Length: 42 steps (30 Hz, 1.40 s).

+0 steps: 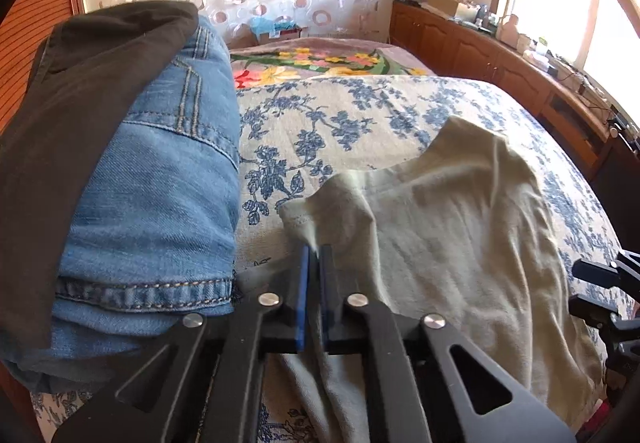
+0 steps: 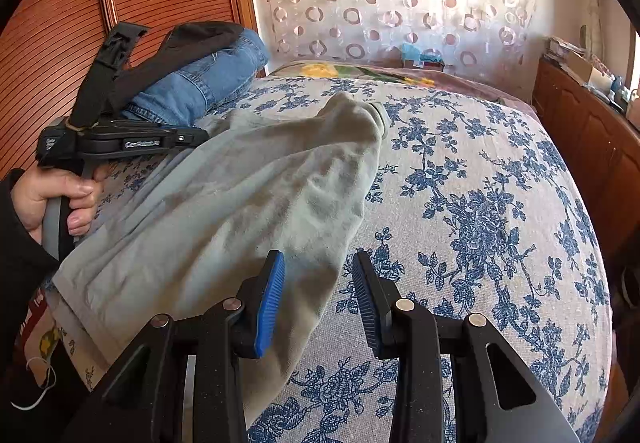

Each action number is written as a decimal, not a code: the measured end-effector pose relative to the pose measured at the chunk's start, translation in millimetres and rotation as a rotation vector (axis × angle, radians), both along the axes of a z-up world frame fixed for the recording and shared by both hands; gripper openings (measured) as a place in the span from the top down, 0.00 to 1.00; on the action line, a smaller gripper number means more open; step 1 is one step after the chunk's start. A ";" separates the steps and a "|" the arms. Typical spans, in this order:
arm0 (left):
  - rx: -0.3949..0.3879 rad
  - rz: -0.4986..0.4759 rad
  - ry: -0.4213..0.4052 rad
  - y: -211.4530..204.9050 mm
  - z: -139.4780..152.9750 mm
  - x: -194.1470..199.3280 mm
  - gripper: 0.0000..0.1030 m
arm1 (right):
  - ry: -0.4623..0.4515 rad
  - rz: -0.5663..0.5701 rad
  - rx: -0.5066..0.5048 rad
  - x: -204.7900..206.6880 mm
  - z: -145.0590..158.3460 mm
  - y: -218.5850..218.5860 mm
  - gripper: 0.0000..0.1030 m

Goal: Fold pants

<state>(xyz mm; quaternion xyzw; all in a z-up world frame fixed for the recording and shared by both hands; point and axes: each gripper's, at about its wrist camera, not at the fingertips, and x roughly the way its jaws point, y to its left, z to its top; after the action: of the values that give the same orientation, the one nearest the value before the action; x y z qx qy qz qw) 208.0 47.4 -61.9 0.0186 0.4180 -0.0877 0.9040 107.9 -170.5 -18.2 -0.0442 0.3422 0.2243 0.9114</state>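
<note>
the pale grey-green pants (image 2: 248,195) lie rumpled on the blue-flowered bedspread (image 2: 480,203), near the front edge of the bed, their long axis running from the near left corner up and away toward the far middle, where one rounded end (image 2: 360,107) rests. the left gripper (image 1: 316,255) has its blue pads pressed together on a hemmed edge of the cloth at the near left side, so that edge is pinched and lifted a little; in the right wrist view the same tool shows at the left, held by the person's left hand (image 2: 52,203), with the fabric trailing from it. the right gripper (image 2: 318,263) is spread wide, jaws apart and holding nothing, poised over the right border of the pants: its left pad sits over the cloth and its right pad over bare bedspread, so the edge falls between them. judging by this, the right side is nearest to the free border and would have to take it before any fold across the long axis. the cloth looks soft and thin, creased, and likely to sag. folded blue jeans (image 1: 160,183) with a dark garment (image 1: 80,103) on top sit at the far left, just beside the pants.
</note>
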 end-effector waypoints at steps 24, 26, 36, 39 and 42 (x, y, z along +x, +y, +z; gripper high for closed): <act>0.039 0.020 -0.110 14.5 30.0 -49.7 0.75 | -0.001 -0.003 0.006 0.6 0.0 -2.6 0.64; 0.041 0.002 -0.106 10.7 28.4 -54.2 0.65 | 0.000 -0.003 0.005 0.6 -0.1 -2.5 0.64; 0.011 -0.044 -0.088 -1.9 15.3 -78.7 0.22 | 0.000 -0.002 0.005 0.9 -0.2 -2.6 0.64; 0.005 -0.045 -0.087 -3.2 12.7 -86.0 0.22 | 0.001 -0.001 0.004 1.0 -0.3 -2.6 0.64; -0.013 -0.060 -0.077 -5.3 10.7 -92.5 0.22 | 0.001 -0.001 0.004 1.4 -0.5 -2.5 0.64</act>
<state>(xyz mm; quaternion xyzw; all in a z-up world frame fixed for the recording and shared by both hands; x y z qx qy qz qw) 115.4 42.1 -51.2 0.0285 0.3816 -0.1169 0.9165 109.2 -173.0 -18.7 -0.0419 0.3423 0.2244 0.9114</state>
